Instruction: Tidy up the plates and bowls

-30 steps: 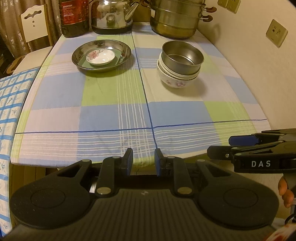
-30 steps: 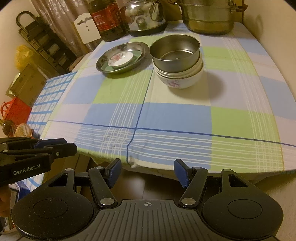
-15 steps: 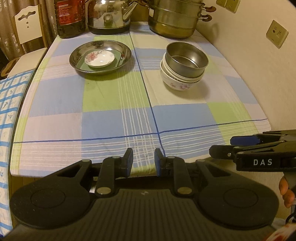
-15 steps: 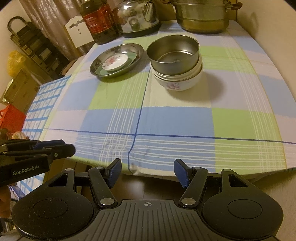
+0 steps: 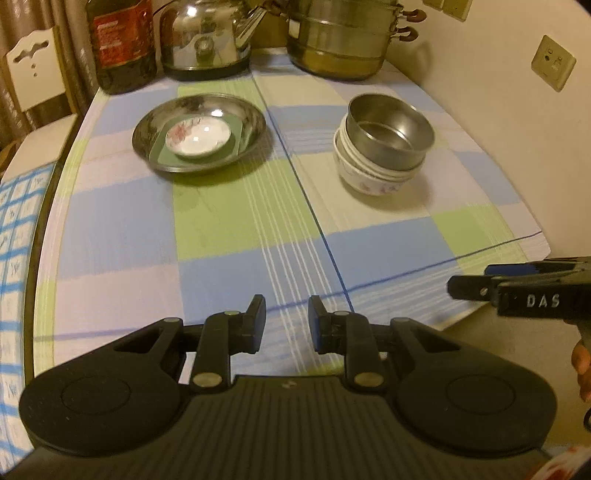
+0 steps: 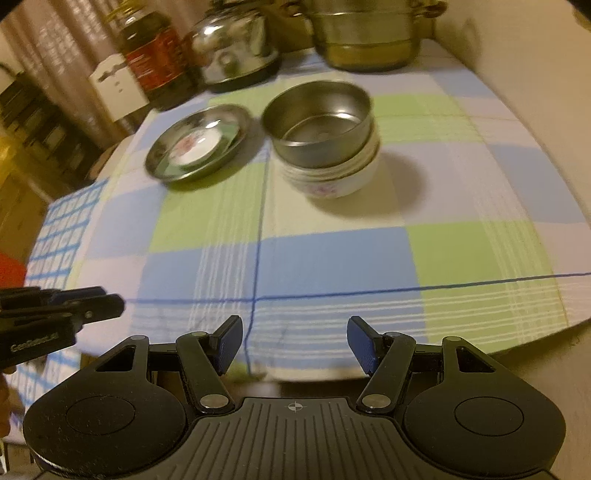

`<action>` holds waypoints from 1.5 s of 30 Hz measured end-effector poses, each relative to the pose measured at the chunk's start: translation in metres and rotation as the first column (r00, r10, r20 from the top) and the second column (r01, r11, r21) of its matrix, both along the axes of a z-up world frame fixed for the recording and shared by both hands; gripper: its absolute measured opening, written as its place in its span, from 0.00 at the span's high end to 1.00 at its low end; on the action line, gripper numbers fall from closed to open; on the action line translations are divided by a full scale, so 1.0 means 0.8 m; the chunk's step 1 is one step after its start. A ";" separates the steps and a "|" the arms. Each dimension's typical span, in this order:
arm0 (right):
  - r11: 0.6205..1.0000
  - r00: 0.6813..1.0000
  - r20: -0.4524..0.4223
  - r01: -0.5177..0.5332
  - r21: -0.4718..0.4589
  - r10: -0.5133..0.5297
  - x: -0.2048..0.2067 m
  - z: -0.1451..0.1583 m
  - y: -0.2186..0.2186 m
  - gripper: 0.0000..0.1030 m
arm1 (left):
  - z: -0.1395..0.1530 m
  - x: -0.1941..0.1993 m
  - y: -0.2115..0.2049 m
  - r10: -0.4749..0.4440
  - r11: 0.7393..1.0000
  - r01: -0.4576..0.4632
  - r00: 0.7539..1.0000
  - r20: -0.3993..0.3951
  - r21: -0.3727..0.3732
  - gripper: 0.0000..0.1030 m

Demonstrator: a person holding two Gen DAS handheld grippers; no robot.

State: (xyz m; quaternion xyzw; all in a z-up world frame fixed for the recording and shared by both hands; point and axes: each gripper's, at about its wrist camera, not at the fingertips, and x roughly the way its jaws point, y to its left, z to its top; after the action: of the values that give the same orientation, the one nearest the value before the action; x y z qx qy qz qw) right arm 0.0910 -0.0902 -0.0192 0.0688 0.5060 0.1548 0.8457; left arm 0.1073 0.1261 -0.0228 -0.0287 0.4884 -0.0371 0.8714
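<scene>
As both hand-held tools push in over the near edge of the checked blue, green and white tablecloth [image 5: 229, 221], the crockery looms larger than it did a second ago, a sign that sorting is only starting. From the left wrist, the left gripper [image 5: 286, 320] holds nothing, its jaws a narrow gap apart; the shallow round steel plate [image 5: 255, 127], carrying a green square dish [image 5: 236, 127] and a small white flowered saucer [image 5: 197, 136], lies well ahead and slightly left. The steel bowl [image 5: 391, 133] nested in stacked white floral bowls [image 5: 369, 181] stands ahead to the right, apart from the plate.

From the right wrist, blurred by motion, the right gripper [image 6: 294, 345] is spread wide and empty. The bowl stack sits almost straight ahead of its jaws, well apart from them, probably the first target. A steel kettle [image 6: 236, 48], a dark bottle [image 6: 155, 59] and a steel steamer pot [image 6: 369, 33] line the far edge.
</scene>
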 end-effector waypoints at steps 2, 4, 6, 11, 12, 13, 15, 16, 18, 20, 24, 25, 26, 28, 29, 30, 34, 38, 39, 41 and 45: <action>0.999 0.999 0.011 0.039 0.006 -0.039 0.005 0.001 -0.006 0.39 | 0.000 0.008 0.002 -0.017 1.000 0.017 1.000 0.013 0.004 0.79; 0.997 0.997 0.022 0.074 0.011 -0.074 0.010 0.003 -0.013 0.39 | 0.002 0.018 0.002 -0.029 1.000 0.029 0.999 0.026 0.004 0.79; 0.995 0.994 0.036 0.099 0.014 -0.100 0.015 0.006 -0.020 0.39 | 0.005 0.029 0.000 -0.037 0.999 0.037 0.999 0.040 -0.005 0.79; 0.991 0.988 0.079 0.128 0.032 -0.130 0.036 0.018 -0.035 0.39 | 0.015 0.062 -0.013 -0.057 0.998 0.060 0.995 0.081 -0.036 0.79; 0.991 0.987 0.093 0.128 0.041 -0.132 0.042 0.020 -0.039 0.39 | 0.017 0.070 -0.017 -0.059 0.997 0.063 0.994 0.090 -0.041 0.79; 0.991 0.986 0.107 0.126 0.050 -0.131 0.048 0.021 -0.042 0.39 | 0.017 0.077 -0.021 -0.059 0.997 0.064 0.993 0.099 -0.046 0.79; 0.991 0.982 0.143 0.114 0.065 -0.122 0.062 0.024 -0.050 0.39 | 0.019 0.091 -0.029 -0.055 0.997 0.062 0.992 0.116 -0.056 0.79; 0.992 0.980 0.161 0.106 0.073 -0.117 0.070 0.025 -0.053 0.39 | 0.019 0.098 -0.033 -0.050 0.997 0.057 0.991 0.122 -0.060 0.79; 0.993 0.975 0.197 0.085 0.086 -0.100 0.089 0.027 -0.059 0.40 | 0.021 0.114 -0.040 -0.029 0.996 0.039 0.991 0.129 -0.074 0.79; 0.993 0.970 0.228 0.062 0.100 -0.084 0.107 0.028 -0.065 0.50 | 0.022 0.130 -0.046 -0.011 0.995 0.025 0.990 0.139 -0.095 0.79; 0.992 0.962 0.269 0.012 0.127 -0.046 0.147 0.026 -0.075 0.56 | 0.018 0.159 -0.060 0.027 0.995 -0.013 0.989 0.145 -0.098 0.79; 0.991 0.961 0.273 -0.002 0.131 -0.034 0.156 0.025 -0.076 0.59 | 0.016 0.165 -0.062 0.038 0.995 -0.024 0.989 0.143 -0.100 0.79; 0.991 0.961 0.275 -0.019 0.131 -0.018 0.167 0.023 -0.077 0.63 | 0.014 0.170 -0.065 0.048 0.994 -0.033 0.989 0.139 -0.103 0.79; 0.990 0.961 0.276 -0.043 0.136 0.004 0.182 0.017 -0.077 0.68 | 0.010 0.181 -0.070 0.064 0.993 -0.049 0.989 0.133 -0.110 0.79; 0.989 0.961 0.276 -0.055 0.140 0.015 0.190 0.014 -0.077 0.71 | 0.008 0.186 -0.072 0.069 0.992 -0.054 0.989 0.131 -0.111 0.79; 0.988 0.961 0.275 -0.067 0.142 0.026 0.197 0.011 -0.077 0.72 | 0.005 0.192 -0.074 0.076 0.992 -0.063 0.989 0.127 -0.110 0.79; 0.982 0.958 0.276 -0.119 0.149 0.075 0.215 0.002 -0.076 0.86 | -0.003 0.207 -0.078 0.102 0.989 -0.088 0.988 0.115 -0.115 0.82; 0.977 0.956 0.265 -0.163 0.136 0.123 0.228 -0.008 -0.071 0.98 | -0.013 0.214 -0.082 0.111 0.989 -0.101 0.989 0.096 -0.106 0.86; 0.977 0.957 0.260 -0.169 0.132 0.131 0.230 -0.010 -0.071 0.98 | -0.015 0.216 -0.082 0.114 0.989 -0.104 0.989 0.093 -0.107 0.87; 0.974 0.958 0.250 -0.180 0.136 0.142 0.236 -0.014 -0.071 0.98 | -0.019 0.220 -0.083 0.118 0.988 -0.109 0.990 0.082 -0.110 0.88; 0.971 0.960 0.229 -0.196 0.135 0.162 0.246 -0.021 -0.072 0.98 | -0.026 0.229 -0.086 0.122 0.987 -0.115 0.991 0.061 -0.111 0.91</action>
State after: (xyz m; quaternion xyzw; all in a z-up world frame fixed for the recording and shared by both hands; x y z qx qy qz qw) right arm 0.2875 -0.1477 -0.0359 0.0715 0.4017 0.2764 0.8701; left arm 0.2902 0.0572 -0.0439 -0.1031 0.4533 -0.0124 0.8853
